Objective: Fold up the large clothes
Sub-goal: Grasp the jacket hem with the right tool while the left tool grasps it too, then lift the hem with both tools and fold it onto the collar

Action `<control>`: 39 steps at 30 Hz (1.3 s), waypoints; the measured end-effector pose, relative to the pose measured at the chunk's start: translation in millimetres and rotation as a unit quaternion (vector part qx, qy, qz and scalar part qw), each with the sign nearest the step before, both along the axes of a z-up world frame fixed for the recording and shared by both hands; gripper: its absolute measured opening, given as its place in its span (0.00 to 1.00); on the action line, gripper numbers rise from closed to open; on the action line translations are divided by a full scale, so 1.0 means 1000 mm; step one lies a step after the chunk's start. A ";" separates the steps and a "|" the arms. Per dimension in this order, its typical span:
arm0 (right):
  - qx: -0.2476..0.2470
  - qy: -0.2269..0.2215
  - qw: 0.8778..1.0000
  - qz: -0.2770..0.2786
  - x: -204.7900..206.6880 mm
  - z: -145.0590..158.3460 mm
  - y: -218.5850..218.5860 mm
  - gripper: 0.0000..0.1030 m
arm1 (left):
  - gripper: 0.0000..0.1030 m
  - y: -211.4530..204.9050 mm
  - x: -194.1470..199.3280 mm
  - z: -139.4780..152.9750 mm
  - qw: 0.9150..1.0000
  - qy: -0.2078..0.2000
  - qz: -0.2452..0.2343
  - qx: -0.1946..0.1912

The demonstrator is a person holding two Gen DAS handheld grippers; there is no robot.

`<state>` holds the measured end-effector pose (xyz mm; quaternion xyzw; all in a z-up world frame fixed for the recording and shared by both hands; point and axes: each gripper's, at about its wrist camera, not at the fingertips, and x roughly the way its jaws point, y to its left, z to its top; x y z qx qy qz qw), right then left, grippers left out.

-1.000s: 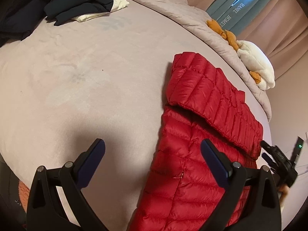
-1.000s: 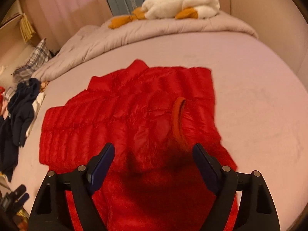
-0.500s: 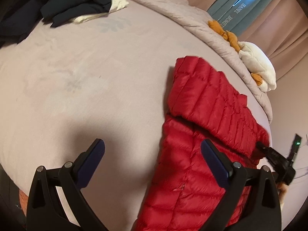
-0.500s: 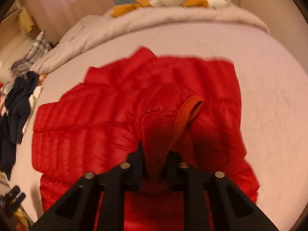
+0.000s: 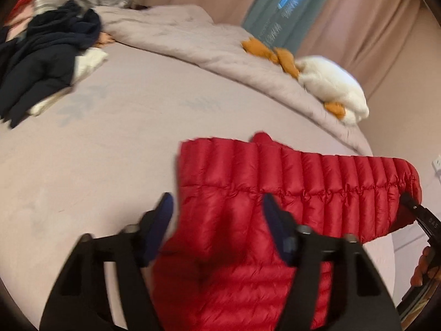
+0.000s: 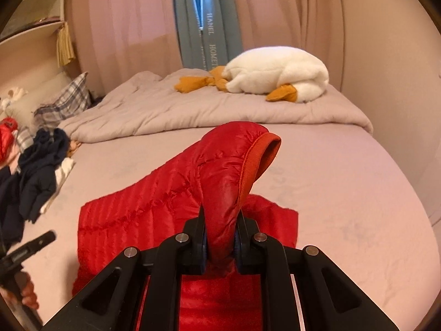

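A red quilted down jacket (image 5: 289, 176) lies on the pale bed sheet (image 5: 96, 151). My left gripper (image 5: 219, 220) hovers low over the jacket's near left corner. Its jaws are closing, with red fabric bulging between the blue pads; the blur hides whether they press on it. My right gripper (image 6: 220, 237) is shut on the jacket's sleeve (image 6: 234, 171) and holds it up off the bed. The orange-lined cuff (image 6: 261, 151) droops forward above the fingers. In the left wrist view, the right gripper's tip (image 5: 406, 198) meets the raised sleeve end at the right edge.
A white and orange plush duck (image 6: 275, 74) rests on a folded beige duvet (image 6: 165, 110) at the far side. Dark clothes (image 5: 46, 63) are heaped at the left of the bed, near a plaid pillow (image 6: 66, 102). Curtains hang behind.
My right gripper closed on the sleeve and raised it off the bed. My left gripper swung right over the jacket's corner and its jaws have narrowed.
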<state>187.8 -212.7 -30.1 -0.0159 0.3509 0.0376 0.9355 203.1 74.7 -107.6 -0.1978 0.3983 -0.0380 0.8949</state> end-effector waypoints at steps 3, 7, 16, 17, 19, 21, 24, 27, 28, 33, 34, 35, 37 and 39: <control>0.008 0.014 1.000 -0.015 0.006 -0.015 -0.012 0.15 | 0.29 -0.016 0.026 -0.027 0.999 0.038 -0.028 0.004; 0.001 0.033 0.999 -0.039 0.006 -0.031 -0.027 0.15 | 0.27 -0.026 0.039 -0.058 0.995 0.078 -0.030 0.046; 0.007 0.093 0.993 -0.071 0.016 -0.080 -0.051 0.15 | 0.30 -0.025 0.051 -0.074 0.993 0.104 -0.024 0.045; 0.006 0.101 0.992 -0.075 0.017 -0.086 -0.052 0.15 | 0.30 -0.024 0.050 -0.075 0.993 0.103 -0.024 0.044; 0.005 0.109 0.990 -0.086 0.019 -0.094 -0.056 0.15 | 0.30 -0.028 0.049 -0.076 0.993 0.104 -0.025 0.048; 0.004 0.117 0.989 -0.090 0.020 -0.104 -0.059 0.15 | 0.30 -0.031 0.049 -0.078 0.993 0.104 -0.026 0.055; 0.008 0.124 0.988 -0.092 0.023 -0.112 -0.062 0.15 | 0.31 -0.033 0.050 -0.081 0.992 0.105 -0.026 0.065; 0.014 0.132 0.987 -0.093 0.025 -0.121 -0.065 0.15 | 0.31 -0.032 0.051 -0.083 0.992 0.107 -0.023 0.062; 0.017 0.133 0.986 -0.094 0.026 -0.123 -0.066 0.15 | 0.31 -0.032 0.052 -0.083 0.992 0.108 -0.023 0.063; 0.013 0.134 0.986 -0.099 0.026 -0.130 -0.065 0.15 | 0.31 -0.033 0.052 -0.083 0.992 0.105 -0.023 0.068; 0.007 0.132 0.986 -0.101 0.025 -0.130 -0.063 0.15 | 0.32 -0.032 0.051 -0.083 0.992 0.104 -0.022 0.066; 0.003 0.130 0.986 -0.102 0.023 -0.129 -0.061 0.15 | 0.32 -0.031 0.050 -0.082 0.993 0.101 -0.021 0.062; -0.011 0.130 0.986 -0.104 0.023 -0.129 -0.057 0.15 | 0.37 -0.029 0.045 -0.081 0.993 0.101 -0.015 0.060; -0.019 0.133 0.985 -0.106 0.024 -0.129 -0.055 0.16 | 0.39 -0.025 0.039 -0.078 0.993 0.104 -0.007 0.051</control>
